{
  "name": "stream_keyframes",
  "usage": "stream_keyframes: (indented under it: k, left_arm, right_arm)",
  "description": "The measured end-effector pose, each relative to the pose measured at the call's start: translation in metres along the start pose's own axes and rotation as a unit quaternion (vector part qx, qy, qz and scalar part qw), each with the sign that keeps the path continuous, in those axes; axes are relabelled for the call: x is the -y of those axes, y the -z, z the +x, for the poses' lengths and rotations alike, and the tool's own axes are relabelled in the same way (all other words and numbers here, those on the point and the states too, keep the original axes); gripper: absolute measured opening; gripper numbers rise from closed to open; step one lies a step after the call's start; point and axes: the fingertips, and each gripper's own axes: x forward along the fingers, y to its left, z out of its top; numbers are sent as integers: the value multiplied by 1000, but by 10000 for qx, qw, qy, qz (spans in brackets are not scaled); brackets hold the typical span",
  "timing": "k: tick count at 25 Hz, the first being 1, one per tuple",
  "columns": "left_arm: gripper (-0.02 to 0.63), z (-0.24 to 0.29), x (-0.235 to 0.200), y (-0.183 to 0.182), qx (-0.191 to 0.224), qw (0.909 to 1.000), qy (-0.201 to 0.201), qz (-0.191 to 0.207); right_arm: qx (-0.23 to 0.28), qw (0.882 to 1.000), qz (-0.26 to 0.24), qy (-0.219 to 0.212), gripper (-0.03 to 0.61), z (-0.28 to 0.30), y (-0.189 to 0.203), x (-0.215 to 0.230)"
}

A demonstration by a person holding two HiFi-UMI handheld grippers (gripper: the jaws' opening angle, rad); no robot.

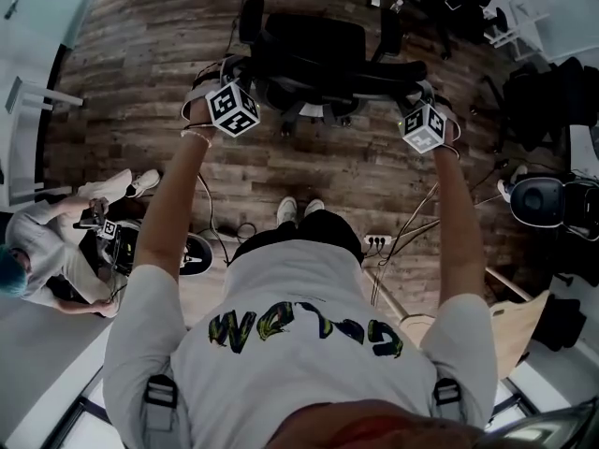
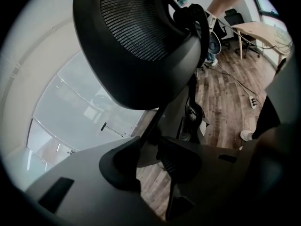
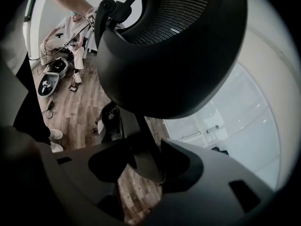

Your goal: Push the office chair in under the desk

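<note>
- A worn wood-plank floor [image 1: 159, 36] is spreading across an office, and a person [image 1: 56, 246] is sitting at the left.
- The black office chair [image 1: 309, 54] is standing on open floor ahead. The left gripper [image 1: 232, 96] and right gripper [image 1: 421, 115] are both clenching its upper frame.
- Only the gripper views are showing its curved mesh headrest [image 2: 141, 36].

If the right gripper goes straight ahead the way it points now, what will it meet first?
The office chair: the dark strut below its headrest already stands between the jaws of the right gripper, so it would probably press on that at once.
</note>
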Motion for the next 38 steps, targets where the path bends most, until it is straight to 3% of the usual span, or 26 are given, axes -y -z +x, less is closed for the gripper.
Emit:
stream_keyframes:
  k: [16,25,38]
  left_arm:
    - [135,53,-44,-3,-37,9999,108,-106]
    - [132,108,-95,2,-260,9994,11,-236]
    - [127,192,-146,-30,-518,9980,-15,-371]
  right_arm:
    - [97,9999,2,-96,213,59,-12,49]
    - [197,9997,66,-86,213,107,-32,88]
    - [272,9993,87,-241,213,176,-20,167]
